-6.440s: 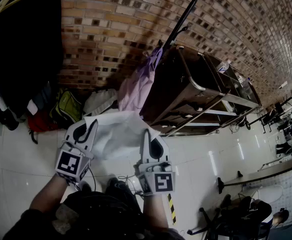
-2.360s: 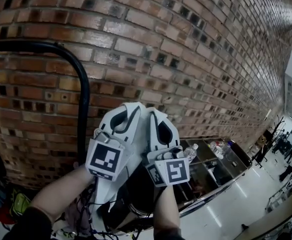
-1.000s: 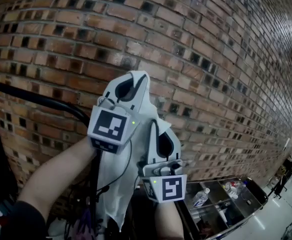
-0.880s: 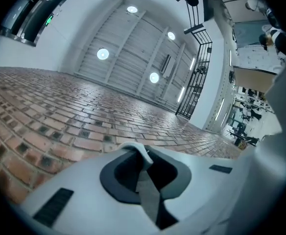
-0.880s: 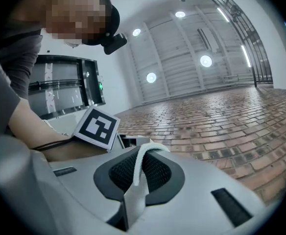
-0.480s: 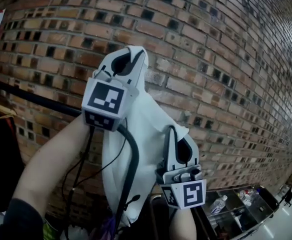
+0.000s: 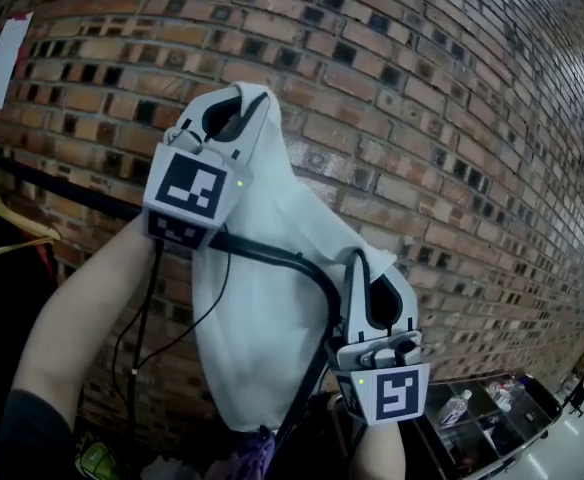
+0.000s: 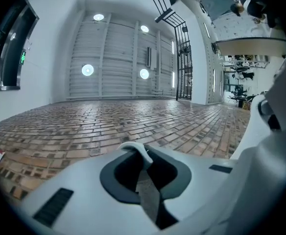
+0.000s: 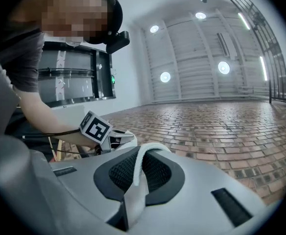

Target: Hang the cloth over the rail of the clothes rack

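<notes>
A white cloth hangs spread between my two grippers, close to the brick wall. The left gripper is up high and shut on the cloth's top edge; in the left gripper view a cloth fold sits pinched between its jaws. Lower to the right, the right gripper is shut on the other corner, where a white fold shows between its pads. The black rail of the clothes rack crosses in front of the cloth and bends down by the right gripper.
The brick wall stands right behind the cloth. Dark clothes on a hanger hang from the rail at the left. A purple garment lies below the cloth. A metal shelf with bottles is at the lower right.
The left gripper has moved up and left and the right gripper down and right, which spread the cloth out. The rail now crosses in front of the cloth.
</notes>
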The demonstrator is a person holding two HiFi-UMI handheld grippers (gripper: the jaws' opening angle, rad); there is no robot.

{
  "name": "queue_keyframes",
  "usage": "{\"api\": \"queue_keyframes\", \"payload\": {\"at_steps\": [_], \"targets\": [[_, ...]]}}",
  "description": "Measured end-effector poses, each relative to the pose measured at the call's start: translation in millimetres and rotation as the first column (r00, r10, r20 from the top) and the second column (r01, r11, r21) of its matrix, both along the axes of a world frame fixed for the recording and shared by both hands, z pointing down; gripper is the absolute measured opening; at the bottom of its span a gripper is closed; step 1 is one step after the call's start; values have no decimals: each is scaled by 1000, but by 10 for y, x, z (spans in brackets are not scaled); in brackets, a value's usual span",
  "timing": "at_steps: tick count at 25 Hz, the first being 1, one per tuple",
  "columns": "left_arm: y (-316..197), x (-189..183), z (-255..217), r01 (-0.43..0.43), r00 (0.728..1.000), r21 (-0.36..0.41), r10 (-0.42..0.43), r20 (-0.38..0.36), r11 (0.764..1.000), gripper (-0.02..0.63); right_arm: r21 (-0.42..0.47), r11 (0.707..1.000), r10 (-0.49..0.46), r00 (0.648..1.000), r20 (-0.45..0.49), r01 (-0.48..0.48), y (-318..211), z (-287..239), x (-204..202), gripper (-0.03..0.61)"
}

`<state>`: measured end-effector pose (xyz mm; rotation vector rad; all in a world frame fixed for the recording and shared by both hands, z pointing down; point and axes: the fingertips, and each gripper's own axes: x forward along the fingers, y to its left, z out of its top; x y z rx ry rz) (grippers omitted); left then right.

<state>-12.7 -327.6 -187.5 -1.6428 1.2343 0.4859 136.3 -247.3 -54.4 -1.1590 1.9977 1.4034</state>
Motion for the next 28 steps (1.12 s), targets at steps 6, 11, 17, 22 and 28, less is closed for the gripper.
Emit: {"api": "queue_keyframes", "payload": {"at_steps": [6,11,17,22,28], "targets": [[-233,-685,-111,-24,999,-69,27,45,997,43,26,999,-23,1000,-10,23,105,40,-548,29],[-92,-1042,-55,73,990,23,-75,116,997,43,2,998,-65,997,29,65,-15,48,-744,28],[54,-1467,18,165,965,98,-181,192,981,44,47,998,-33,999,12,32,-63,-23,-1076,28],[345,-1895,108,129,975,144,-152,162,981,41,38,998,51,999,15,-52,-109,-1,-1188,28],[759,-2209,214,90,981,88,-104,162,992,44,58,998,-31,988,154,23,79,-163,-864,28]]}}
